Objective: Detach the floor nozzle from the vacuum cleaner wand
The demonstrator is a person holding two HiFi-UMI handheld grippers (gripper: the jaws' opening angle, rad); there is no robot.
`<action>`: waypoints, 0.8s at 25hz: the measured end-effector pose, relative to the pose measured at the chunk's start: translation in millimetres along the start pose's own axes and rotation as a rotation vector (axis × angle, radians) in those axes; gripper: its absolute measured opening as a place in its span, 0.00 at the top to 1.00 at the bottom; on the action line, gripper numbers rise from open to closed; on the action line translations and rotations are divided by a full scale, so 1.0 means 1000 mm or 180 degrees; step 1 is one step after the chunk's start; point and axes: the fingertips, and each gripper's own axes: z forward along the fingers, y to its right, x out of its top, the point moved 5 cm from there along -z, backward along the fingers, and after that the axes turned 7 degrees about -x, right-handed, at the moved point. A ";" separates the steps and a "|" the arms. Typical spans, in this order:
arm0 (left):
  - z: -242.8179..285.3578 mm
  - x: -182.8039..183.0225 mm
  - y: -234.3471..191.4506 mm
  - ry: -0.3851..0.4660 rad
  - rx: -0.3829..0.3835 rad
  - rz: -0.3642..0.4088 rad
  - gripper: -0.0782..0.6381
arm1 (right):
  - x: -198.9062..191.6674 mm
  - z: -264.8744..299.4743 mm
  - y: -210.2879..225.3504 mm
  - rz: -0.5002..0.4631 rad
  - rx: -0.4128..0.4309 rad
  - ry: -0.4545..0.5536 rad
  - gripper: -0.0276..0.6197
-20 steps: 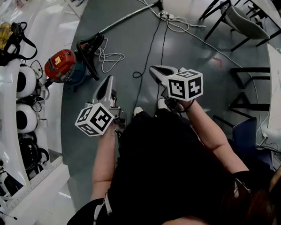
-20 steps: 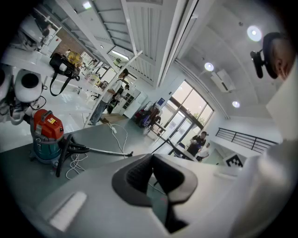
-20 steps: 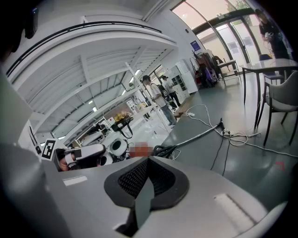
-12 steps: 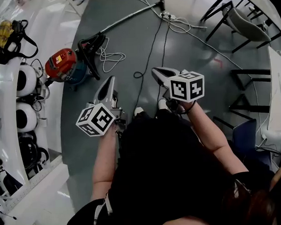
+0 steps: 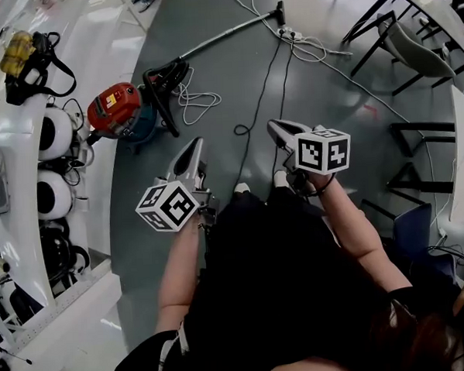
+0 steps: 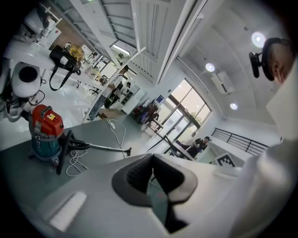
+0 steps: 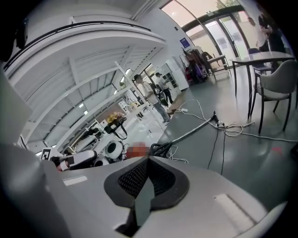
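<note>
Left claw (image 6: 152, 179) and right claw (image 7: 146, 180) shut, empty; forearms (image 5: 178, 261) only in head view

The black floor nozzle (image 5: 280, 12) sat joined to the far end of the slim silver wand (image 5: 228, 34), which lay slanted on the grey floor (image 5: 320, 99).

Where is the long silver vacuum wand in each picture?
Head view: the long silver wand lies at top centre.
Left gripper view: wand left of centre.
Right gripper view: wand right of centre.
Shared landmark: black floor nozzle at its tip.
</note>
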 end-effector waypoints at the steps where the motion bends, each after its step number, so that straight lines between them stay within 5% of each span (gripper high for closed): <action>1: -0.003 0.001 -0.004 -0.0018 -0.0003 -0.0019 0.88 | 0.000 0.002 -0.001 0.0033 -0.0014 0.0003 0.96; 8: -0.013 0.013 -0.026 -0.0125 -0.0040 0.0122 0.88 | -0.001 0.010 -0.016 0.0039 -0.0090 -0.0008 0.96; 20: 0.028 0.026 -0.050 0.0062 0.0430 -0.0016 0.88 | 0.036 0.055 0.018 -0.0076 0.0031 -0.0198 0.96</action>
